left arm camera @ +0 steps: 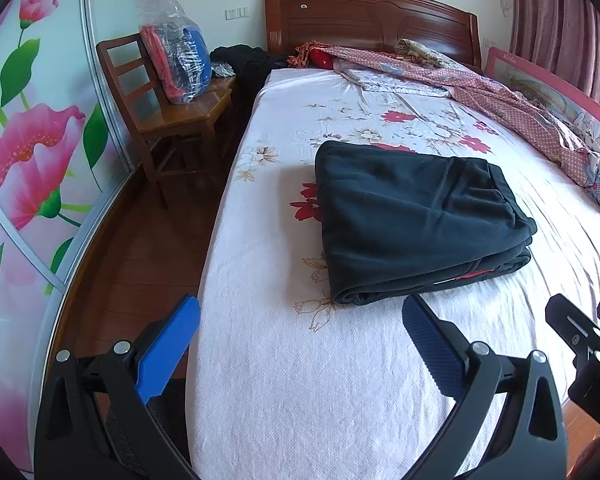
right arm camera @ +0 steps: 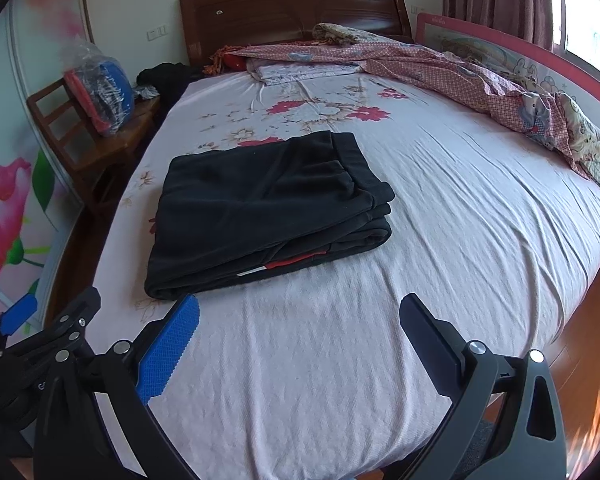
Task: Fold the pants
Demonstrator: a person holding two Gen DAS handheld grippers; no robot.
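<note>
Black pants [left arm camera: 416, 216] lie folded into a thick rectangle on the flowered white sheet of the bed [left arm camera: 300, 380]; they also show in the right wrist view [right arm camera: 268, 208], with a red and white label at the near edge. My left gripper [left arm camera: 300, 320] is open and empty, held above the bed's near end, short of the pants. My right gripper [right arm camera: 300, 320] is open and empty, also short of the pants, to the right of the left one. Each gripper shows at the edge of the other's view.
A wooden chair [left arm camera: 168, 120] with a plastic bag of clothes [left arm camera: 180, 60] stands left of the bed. A pink checked quilt [right arm camera: 480, 76] is bunched along the far and right side. A wooden headboard [right arm camera: 292, 12] and a pink bed rail [right arm camera: 520, 52] bound the bed.
</note>
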